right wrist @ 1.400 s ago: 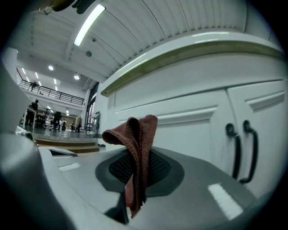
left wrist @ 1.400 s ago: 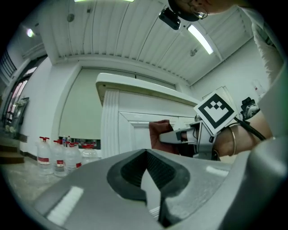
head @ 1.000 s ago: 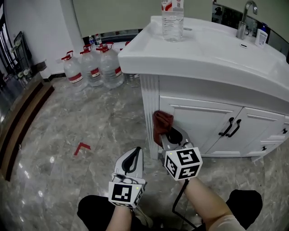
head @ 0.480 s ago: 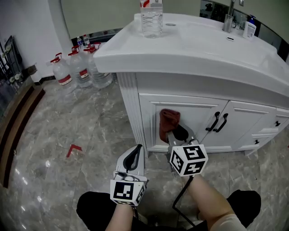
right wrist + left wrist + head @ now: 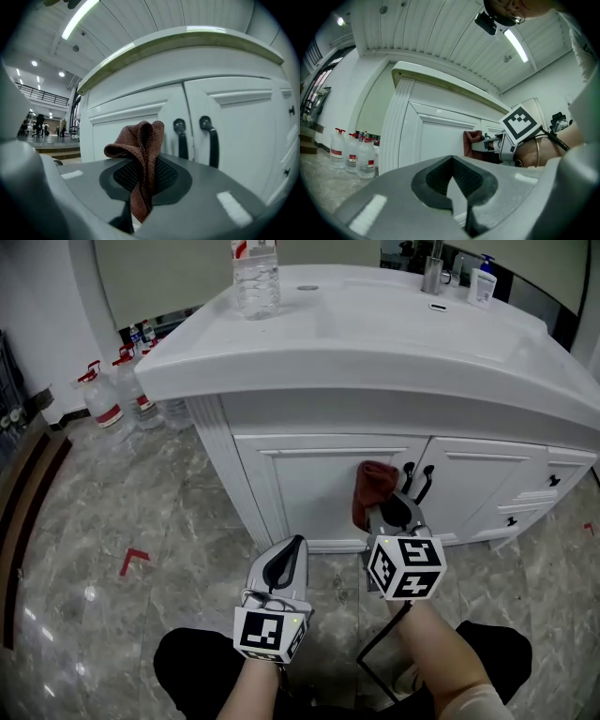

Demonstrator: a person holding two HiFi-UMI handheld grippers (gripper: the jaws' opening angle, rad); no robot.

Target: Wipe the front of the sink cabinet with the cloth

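The right claw (image 5: 389,514) is clamped on the reddish cloth (image 5: 372,486), which bunches beyond its tips against the sink cabinet (image 5: 300,479) door, just left of the black handles (image 5: 418,480). The left claw (image 5: 292,547) (jaws together, nothing between) hangs beside it, short of the cabinet.

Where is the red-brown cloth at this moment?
In the head view the cloth is right of centre, clamped in the right gripper in front of the white cabinet door, just left of the two black door handles.
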